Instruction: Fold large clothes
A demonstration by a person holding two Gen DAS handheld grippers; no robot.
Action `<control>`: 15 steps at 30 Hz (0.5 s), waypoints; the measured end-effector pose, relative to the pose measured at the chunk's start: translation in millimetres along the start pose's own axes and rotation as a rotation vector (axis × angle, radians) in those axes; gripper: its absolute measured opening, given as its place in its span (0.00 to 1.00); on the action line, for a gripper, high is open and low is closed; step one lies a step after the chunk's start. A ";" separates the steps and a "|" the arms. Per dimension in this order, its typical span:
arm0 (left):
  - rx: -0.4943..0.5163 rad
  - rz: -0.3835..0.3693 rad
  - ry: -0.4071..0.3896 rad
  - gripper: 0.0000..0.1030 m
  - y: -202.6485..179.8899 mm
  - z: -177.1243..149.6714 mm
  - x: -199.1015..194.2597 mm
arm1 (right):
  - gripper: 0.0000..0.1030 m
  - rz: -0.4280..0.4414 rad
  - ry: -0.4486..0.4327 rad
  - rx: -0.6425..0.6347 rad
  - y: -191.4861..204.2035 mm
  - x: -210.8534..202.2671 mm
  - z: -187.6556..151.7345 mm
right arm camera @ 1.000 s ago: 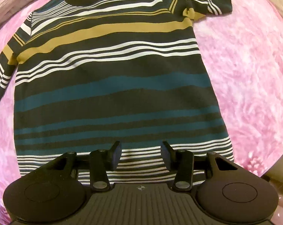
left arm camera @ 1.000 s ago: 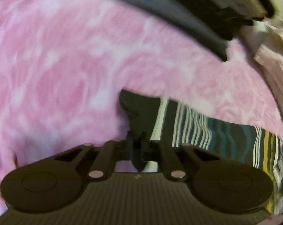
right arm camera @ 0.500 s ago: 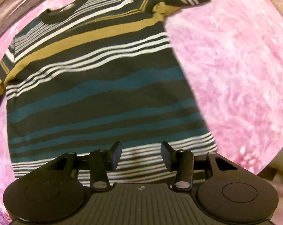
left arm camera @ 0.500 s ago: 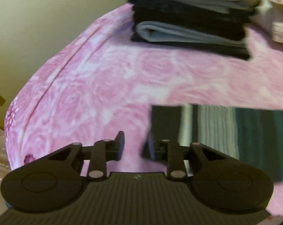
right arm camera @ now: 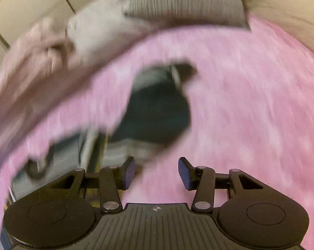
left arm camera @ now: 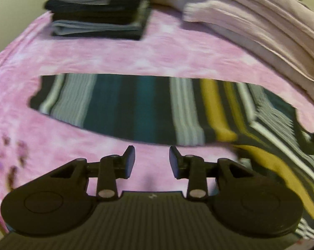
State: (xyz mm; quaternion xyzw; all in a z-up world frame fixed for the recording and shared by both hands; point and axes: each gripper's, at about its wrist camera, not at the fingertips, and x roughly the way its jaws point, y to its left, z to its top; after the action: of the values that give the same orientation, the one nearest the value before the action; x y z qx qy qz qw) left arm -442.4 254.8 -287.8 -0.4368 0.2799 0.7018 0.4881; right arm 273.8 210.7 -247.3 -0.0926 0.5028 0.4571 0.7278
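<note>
A striped shirt [left arm camera: 148, 108] in black, teal, white and mustard lies flat on the pink bedspread [left arm camera: 123, 58], folded into a long band, its neck end at the lower right. My left gripper [left arm camera: 150, 163] hovers just in front of the shirt's near edge with its jaws opening and nothing between them. In the blurred right wrist view one dark sleeve of the shirt [right arm camera: 157, 112] lies ahead and to the left. My right gripper [right arm camera: 155, 173] stands open over pink fabric, empty.
A stack of folded dark and grey clothes [left arm camera: 96, 14] sits at the far left of the bed. Pale bedding [left arm camera: 250, 18] is heaped at the back right. A grey ribbed pillow [right arm camera: 184, 0] lies at the bed's head.
My left gripper let go of the shirt's hem, opened and drew back, so the whole folded shirt shows. My right gripper swung from the shirt's hem towards its sleeve, staying open.
</note>
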 end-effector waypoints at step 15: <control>-0.067 0.070 -0.033 0.37 -62.2 2.6 -17.6 | 0.42 -0.158 0.154 -0.023 29.1 222.9 159.8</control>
State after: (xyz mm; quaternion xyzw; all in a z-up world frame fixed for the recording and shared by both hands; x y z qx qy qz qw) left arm -383.0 272.0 -268.9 -0.4311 0.2635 0.7346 0.4530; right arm 372.2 449.7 -343.6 -0.1751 0.5431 0.3955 0.7197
